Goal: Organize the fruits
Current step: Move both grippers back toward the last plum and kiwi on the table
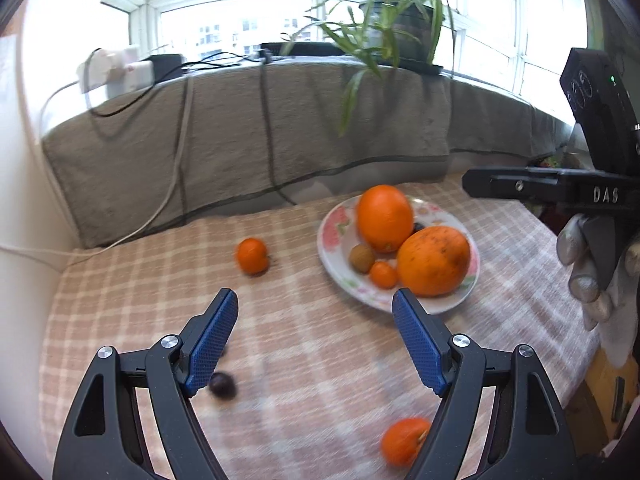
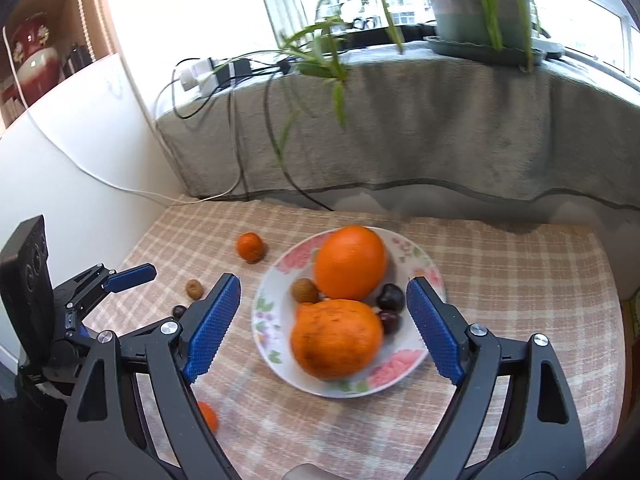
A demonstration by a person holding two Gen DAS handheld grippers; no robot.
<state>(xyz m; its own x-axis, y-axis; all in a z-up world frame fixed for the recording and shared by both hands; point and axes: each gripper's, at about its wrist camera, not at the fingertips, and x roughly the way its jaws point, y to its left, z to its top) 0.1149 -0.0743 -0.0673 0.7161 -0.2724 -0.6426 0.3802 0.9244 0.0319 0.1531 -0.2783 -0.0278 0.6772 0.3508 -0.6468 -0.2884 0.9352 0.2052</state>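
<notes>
A floral plate (image 2: pixel 400 364) (image 1: pixel 332 232) on the checked cloth holds two big oranges (image 2: pixel 350 262) (image 2: pixel 336 338), a brown lychee (image 2: pixel 305 291), dark cherries (image 2: pixel 391 297) and, in the left wrist view, a small tangerine (image 1: pixel 383 274). Loose on the cloth are a tangerine (image 1: pixel 252 255) (image 2: pixel 250 246), another tangerine (image 1: pixel 404 440) (image 2: pixel 208 416), a dark cherry (image 1: pixel 222 385) (image 2: pixel 179 311) and a brown lychee (image 2: pixel 194 289). My left gripper (image 1: pixel 316 312) is open and empty above the cloth, left of the plate. My right gripper (image 2: pixel 324 296) is open and empty over the plate.
A grey cloth-covered sill (image 1: pixel 256 132) with a potted plant (image 2: pixel 480 4), chargers and hanging cables (image 2: pixel 236 140) runs along the back. A white wall (image 2: pixel 80 152) bounds the table on the left. The table's right edge (image 1: pixel 580 300) drops off beside the right hand.
</notes>
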